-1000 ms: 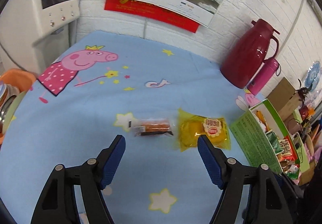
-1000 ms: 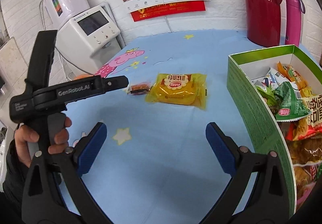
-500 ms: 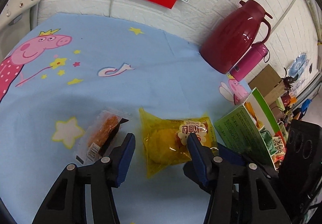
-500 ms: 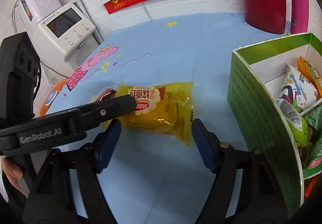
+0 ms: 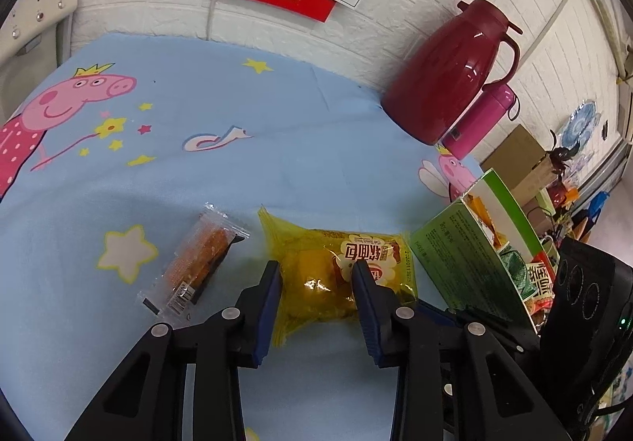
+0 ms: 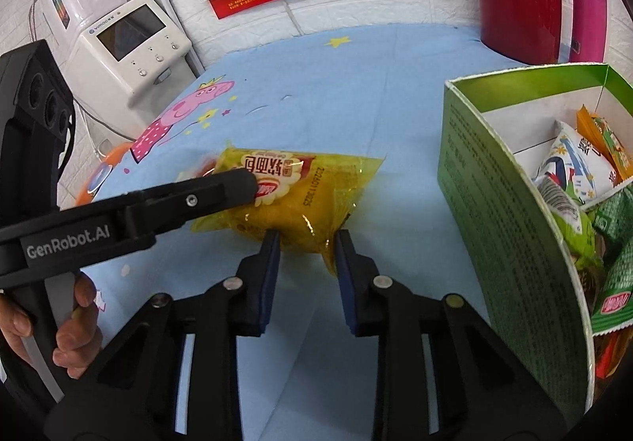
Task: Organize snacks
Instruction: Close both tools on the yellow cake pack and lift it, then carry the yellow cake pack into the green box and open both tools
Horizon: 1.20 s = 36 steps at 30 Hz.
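A yellow bread packet [image 5: 336,243] [image 6: 316,187] lies on the blue cartoon tablecloth [image 5: 237,172]. My left gripper [image 5: 316,274] has its blue pads pressed in on the packet's near half. My right gripper [image 6: 306,243] pinches the packet's other end, close to the corner. In the right wrist view a left fingertip [image 6: 237,183] rests across the packet's label. A small clear-wrapped orange snack [image 5: 198,263] lies just left of the left gripper, apart from it. The open green snack box [image 5: 467,263] [image 6: 494,203] stands to the right, with several packets inside.
A red thermos jug [image 5: 447,73] and a pink bottle [image 5: 478,120] stand by the white brick wall at the back right. A white machine [image 6: 126,53] sits off the table's left end, above an orange bowl [image 6: 99,179]. A hand [image 6: 75,322] holds the left gripper's handle.
Both grippers moved forward onto the yellow packet and narrowed from wide open until their pads press on it. The small orange snack stays where it lay.
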Available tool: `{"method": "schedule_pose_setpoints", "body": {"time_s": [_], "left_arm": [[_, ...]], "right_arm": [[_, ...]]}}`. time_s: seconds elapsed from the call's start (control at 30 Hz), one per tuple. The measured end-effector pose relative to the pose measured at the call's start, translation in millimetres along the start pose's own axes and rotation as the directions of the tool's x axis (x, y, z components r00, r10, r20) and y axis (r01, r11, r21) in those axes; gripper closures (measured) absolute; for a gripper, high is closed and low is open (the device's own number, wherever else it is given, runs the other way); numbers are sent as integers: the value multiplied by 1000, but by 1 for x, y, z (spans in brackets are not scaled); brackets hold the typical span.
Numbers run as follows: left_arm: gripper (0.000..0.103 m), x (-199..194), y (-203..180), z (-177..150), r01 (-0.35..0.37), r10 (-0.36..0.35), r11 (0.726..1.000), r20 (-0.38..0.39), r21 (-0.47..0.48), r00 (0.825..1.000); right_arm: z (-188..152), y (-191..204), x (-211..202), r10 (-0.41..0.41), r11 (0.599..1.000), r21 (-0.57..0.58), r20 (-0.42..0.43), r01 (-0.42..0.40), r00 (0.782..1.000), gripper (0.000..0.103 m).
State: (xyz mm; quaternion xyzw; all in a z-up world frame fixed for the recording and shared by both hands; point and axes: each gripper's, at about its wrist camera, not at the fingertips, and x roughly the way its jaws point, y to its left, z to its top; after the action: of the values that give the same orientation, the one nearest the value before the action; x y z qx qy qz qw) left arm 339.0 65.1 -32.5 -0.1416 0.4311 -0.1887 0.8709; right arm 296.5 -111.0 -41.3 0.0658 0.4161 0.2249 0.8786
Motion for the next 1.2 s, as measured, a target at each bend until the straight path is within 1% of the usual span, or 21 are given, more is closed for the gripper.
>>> {"method": "schedule_pose_setpoints", "body": {"time_s": [0.2,0.37,0.53,0.73,0.87,0.93,1.03,1.2], "left_arm": [[67,-8,-9,1,-9,9,1000,19,17,1000],[67,-24,-18,2,8,-8,1000,52,16,999],[67,-52,-37,3,14,-19,999,117,45,993],[67,-84,-74,-1,53,-69,995,185,88,980],[67,-91,-109,-5,67,-94,989,212,129,973],[67,-89,-129,-5,80,-111,985,205,150,972],[67,-84,-159,-4,89,-128,978,203,187,971],[67,-70,-201,2,108,-156,965,188,239,970]], "right_arm": [[1,3,-6,-9,1000,-7,15,9,1000,78],[4,12,-23,-23,999,-24,53,24,998,79],[10,24,-52,-32,998,-44,113,37,993,79],[4,28,-100,-55,995,-70,197,70,979,79],[2,11,-131,-74,995,-41,246,86,967,79],[-1,0,-146,-89,995,-14,267,96,960,79],[-3,-21,-170,-93,996,39,303,85,948,79],[-6,-54,-204,-128,989,110,360,95,924,79]]}}
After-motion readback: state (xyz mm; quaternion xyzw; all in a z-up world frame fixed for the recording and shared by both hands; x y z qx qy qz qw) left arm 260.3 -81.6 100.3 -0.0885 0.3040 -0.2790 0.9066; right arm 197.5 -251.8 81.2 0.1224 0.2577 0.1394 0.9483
